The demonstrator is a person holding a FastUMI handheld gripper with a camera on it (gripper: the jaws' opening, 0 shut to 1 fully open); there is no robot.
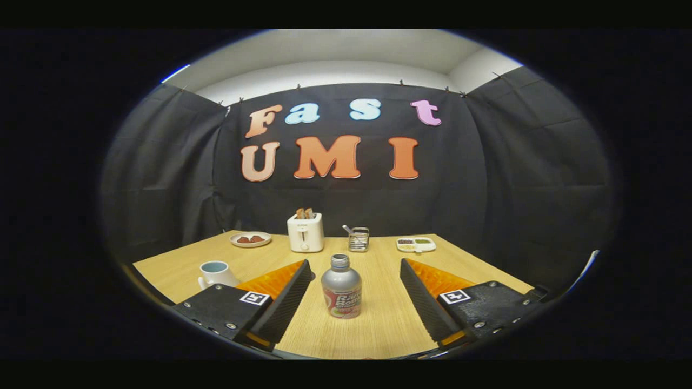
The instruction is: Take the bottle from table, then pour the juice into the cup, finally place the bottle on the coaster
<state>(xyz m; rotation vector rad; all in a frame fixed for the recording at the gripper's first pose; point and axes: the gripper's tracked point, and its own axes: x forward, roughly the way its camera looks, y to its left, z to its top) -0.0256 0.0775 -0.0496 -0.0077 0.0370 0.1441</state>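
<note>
A small silver bottle (341, 288) with a red label and no cap stands upright on the wooden table (378, 324). It sits between my two fingers, nearer the left one, with a gap on each side. My gripper (356, 263) is open and touches nothing. A white cup (216, 273) with a pale blue inside stands just left of the left finger, partly hidden behind it.
At the back of the table stand a white toaster (305, 232) with toast in it, a plate of red food (250, 239) to its left, a small wire basket (358, 239) and a divided white tray (416, 244) to its right.
</note>
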